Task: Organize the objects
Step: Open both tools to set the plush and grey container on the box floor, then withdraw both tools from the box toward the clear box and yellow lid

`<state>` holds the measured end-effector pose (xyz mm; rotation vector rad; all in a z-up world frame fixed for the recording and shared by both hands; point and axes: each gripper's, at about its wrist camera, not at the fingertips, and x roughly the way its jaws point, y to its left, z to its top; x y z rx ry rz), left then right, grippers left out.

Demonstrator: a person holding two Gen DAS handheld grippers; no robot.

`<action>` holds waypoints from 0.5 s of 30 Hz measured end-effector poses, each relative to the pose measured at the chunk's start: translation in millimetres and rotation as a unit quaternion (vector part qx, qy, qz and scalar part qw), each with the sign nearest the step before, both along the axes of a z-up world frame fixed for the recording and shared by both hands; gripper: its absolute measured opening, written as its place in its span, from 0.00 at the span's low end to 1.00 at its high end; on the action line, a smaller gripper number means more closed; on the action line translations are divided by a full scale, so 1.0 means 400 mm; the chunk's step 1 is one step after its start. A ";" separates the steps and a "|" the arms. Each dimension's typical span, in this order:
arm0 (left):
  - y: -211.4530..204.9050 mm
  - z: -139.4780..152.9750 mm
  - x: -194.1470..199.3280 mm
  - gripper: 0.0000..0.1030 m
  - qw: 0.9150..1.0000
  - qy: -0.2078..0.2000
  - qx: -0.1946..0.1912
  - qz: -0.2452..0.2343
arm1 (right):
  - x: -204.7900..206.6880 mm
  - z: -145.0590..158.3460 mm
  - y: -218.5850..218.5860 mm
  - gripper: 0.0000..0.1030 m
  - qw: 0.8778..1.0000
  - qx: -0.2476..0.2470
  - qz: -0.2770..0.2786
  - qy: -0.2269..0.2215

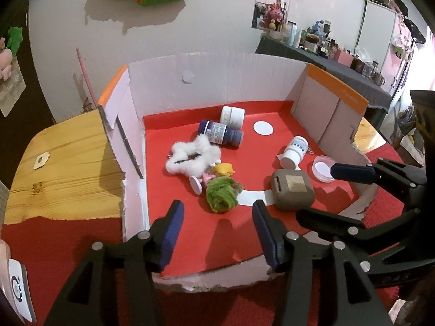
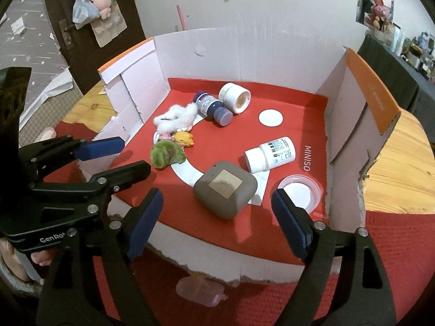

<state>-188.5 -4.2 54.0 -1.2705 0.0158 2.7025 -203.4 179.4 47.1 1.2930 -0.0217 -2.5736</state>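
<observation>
A red-floored cardboard box [image 1: 280, 87] [image 2: 244, 54] holds a grey case [image 1: 293, 190] [image 2: 225, 188], a white pill bottle [image 1: 295, 150] [image 2: 270, 153], a dark blue bottle [image 1: 220, 133] [image 2: 213, 106], a white jar [image 1: 232, 116] [image 2: 235, 97], a white fluffy toy [image 1: 194, 156] [image 2: 175, 116], a green fuzzy toy [image 1: 223, 194] [image 2: 167, 153], a small yellow and pink figure [image 1: 220, 172] [image 2: 182, 138] and a clear lid [image 1: 323, 168] [image 2: 299, 193]. My left gripper [image 1: 217, 233] [image 2: 114, 157] is open and empty at the box's near edge. My right gripper [image 2: 217, 222] [image 1: 326, 193] is open and empty, near the grey case.
The box sits on a wooden table [image 1: 68, 160] [image 2: 402, 163] with a red cloth [image 1: 54, 244] [image 2: 272, 298]. A pink object [image 2: 201, 290] lies on the cloth in front of the box. A wall [image 1: 190, 40] stands behind, and a cluttered shelf [image 1: 326, 46] at right.
</observation>
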 end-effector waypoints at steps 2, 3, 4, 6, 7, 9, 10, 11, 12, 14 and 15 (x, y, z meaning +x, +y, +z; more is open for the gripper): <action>-0.002 0.005 0.008 0.53 1.000 0.002 0.001 0.001 | 0.008 0.005 0.000 0.79 1.000 0.001 -0.001 0.003; -0.003 0.008 0.012 0.54 1.000 0.004 0.000 0.001 | 0.011 0.007 0.001 0.80 1.000 0.001 -0.002 0.005; -0.004 0.010 0.016 0.57 1.000 0.005 0.000 0.002 | 0.016 0.012 0.002 0.80 1.000 0.000 -0.003 0.007; -0.007 0.016 0.026 0.60 1.000 0.010 -0.001 0.005 | 0.025 0.020 0.004 0.83 1.000 -0.001 -0.006 0.012; -0.008 0.019 0.031 0.60 1.000 0.011 -0.001 0.005 | 0.031 0.026 0.004 0.84 1.000 0.000 -0.006 0.015; -0.009 0.024 0.041 0.62 1.000 0.014 0.001 0.006 | 0.045 0.039 0.003 0.86 1.000 0.001 -0.006 0.022; -0.009 0.027 0.045 0.64 1.000 0.015 0.001 0.006 | 0.049 0.042 0.002 0.86 1.000 0.002 -0.006 0.024; -0.009 0.030 0.050 0.65 1.000 0.018 0.001 0.006 | 0.055 0.047 0.000 0.86 1.000 0.004 -0.005 0.027; -0.009 0.033 0.055 0.66 1.000 0.020 0.000 0.006 | 0.060 0.051 -0.001 0.87 1.000 0.005 -0.005 0.029; -0.009 0.038 0.065 0.68 1.000 0.024 -0.001 0.006 | 0.071 0.058 -0.003 0.88 0.999 0.007 -0.005 0.033; -0.009 0.040 0.071 0.69 1.000 0.026 -0.001 0.006 | 0.076 0.061 -0.003 0.90 0.999 0.008 -0.005 0.035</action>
